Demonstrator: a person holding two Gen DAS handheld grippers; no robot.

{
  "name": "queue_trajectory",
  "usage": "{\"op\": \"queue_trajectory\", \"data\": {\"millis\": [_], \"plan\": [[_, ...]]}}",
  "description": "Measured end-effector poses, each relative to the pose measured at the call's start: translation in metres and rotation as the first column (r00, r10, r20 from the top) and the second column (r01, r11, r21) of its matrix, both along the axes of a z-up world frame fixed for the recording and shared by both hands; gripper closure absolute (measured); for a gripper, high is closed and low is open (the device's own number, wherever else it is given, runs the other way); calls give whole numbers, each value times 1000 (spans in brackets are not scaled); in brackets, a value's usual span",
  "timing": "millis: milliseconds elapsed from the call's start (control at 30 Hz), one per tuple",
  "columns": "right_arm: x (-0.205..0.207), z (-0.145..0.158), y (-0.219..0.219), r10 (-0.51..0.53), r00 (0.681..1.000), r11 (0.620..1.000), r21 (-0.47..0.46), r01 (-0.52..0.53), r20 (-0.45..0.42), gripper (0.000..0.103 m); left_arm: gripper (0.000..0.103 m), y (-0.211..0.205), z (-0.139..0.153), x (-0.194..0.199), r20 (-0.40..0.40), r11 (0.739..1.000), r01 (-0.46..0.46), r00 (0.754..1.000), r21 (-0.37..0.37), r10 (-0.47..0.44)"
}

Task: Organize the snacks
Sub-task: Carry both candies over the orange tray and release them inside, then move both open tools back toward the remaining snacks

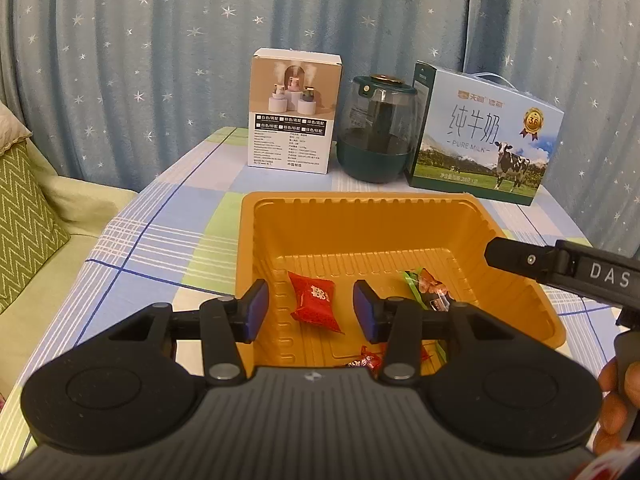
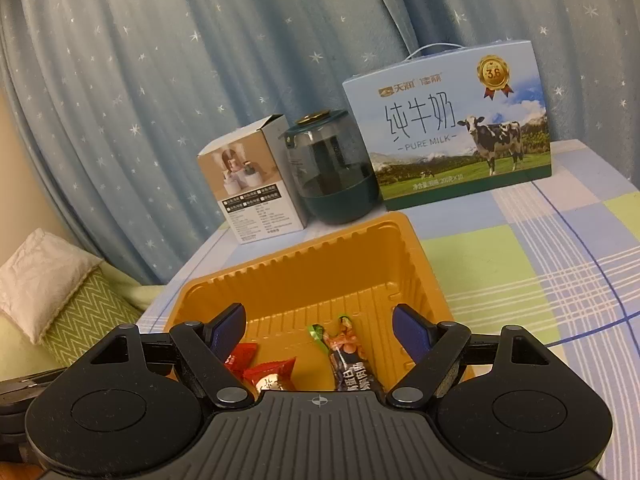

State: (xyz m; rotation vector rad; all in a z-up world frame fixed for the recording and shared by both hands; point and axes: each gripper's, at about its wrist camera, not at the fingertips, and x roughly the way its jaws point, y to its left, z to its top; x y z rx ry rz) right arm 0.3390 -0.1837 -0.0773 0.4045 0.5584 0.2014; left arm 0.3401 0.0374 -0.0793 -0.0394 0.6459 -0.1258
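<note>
An orange plastic tray (image 1: 360, 216) stands on the checked tablecloth and holds snacks. A red candy packet (image 1: 316, 302) lies on its floor between the fingers of my left gripper (image 1: 312, 310), which is open and empty above the tray's near side. A green-and-brown snack bar (image 1: 426, 286) lies to the right, and a small red wrapped candy (image 1: 366, 360) near the front. In the right wrist view my right gripper (image 2: 320, 334) is open and empty over the tray (image 2: 320, 268), above red packets (image 2: 270, 372) and the snack bar (image 2: 348, 356).
At the back of the table stand a white humidifier box (image 1: 294, 112), a dark green jar (image 1: 378, 128) and a blue milk carton (image 1: 486, 136). A star-patterned curtain hangs behind. A sofa with a green zigzag cushion (image 1: 24, 216) is on the left.
</note>
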Motion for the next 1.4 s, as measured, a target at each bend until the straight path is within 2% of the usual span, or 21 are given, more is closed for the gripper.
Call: {"op": "queue_trajectory", "data": {"millis": [267, 767, 1000, 1400], "plan": [[-5, 3, 0, -3, 1000, 1000, -18, 3, 6, 23, 60, -4, 1, -4, 4, 1000, 10, 1000, 7, -10], [-38, 10, -6, -18, 1000, 997, -72, 18, 0, 23, 48, -9, 7, -34, 15, 1000, 12, 1000, 21, -12], [-63, 13, -19, -38, 999, 997, -67, 37, -13, 23, 34, -3, 11, -64, 30, 1000, 17, 999, 24, -18], [-113, 14, -34, -41, 997, 996, -77, 36, -61, 23, 29, 9, 6, -131, 22, 1000, 11, 1000, 1, -11]]}}
